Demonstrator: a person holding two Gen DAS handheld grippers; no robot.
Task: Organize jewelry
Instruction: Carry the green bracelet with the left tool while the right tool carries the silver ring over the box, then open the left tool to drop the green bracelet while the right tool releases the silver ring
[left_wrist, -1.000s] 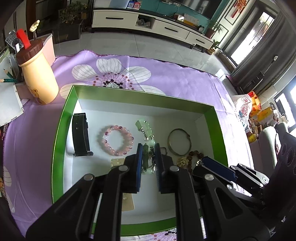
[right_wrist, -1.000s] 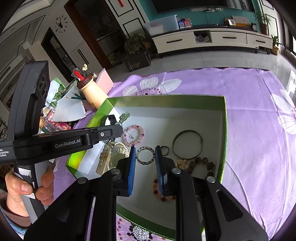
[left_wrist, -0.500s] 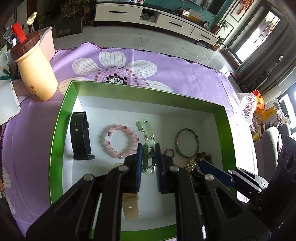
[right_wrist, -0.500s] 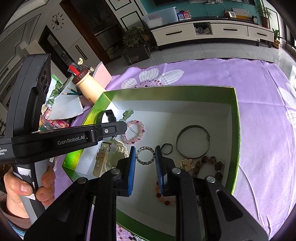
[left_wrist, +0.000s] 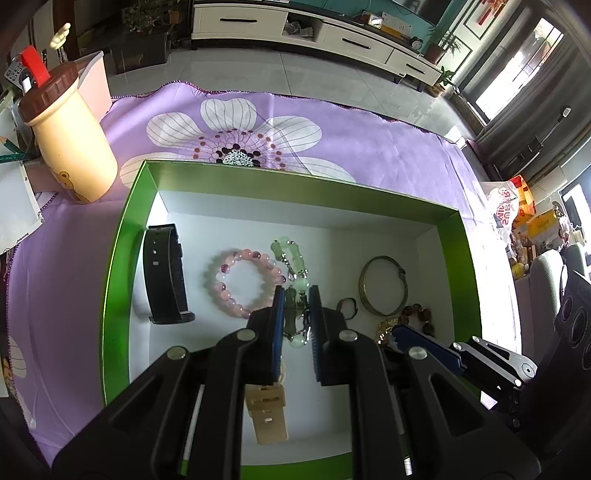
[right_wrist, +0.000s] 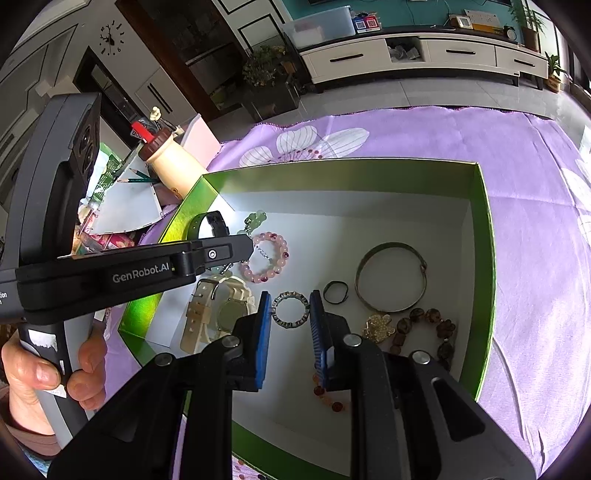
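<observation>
Left wrist view, left hand-held gripper (left_wrist: 296, 318) narrowed around one green bead strand (left_wrist: 293, 266), right hand-held gripper (right_wrist: 289, 321) parted, holding nothing, one green box (left_wrist: 114, 280).

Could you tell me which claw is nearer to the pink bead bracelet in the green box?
Left. The left claw sits just beside the pink bead bracelet, around the green pendant next to it. The right claw is farther off, around the small silver ring.
</observation>
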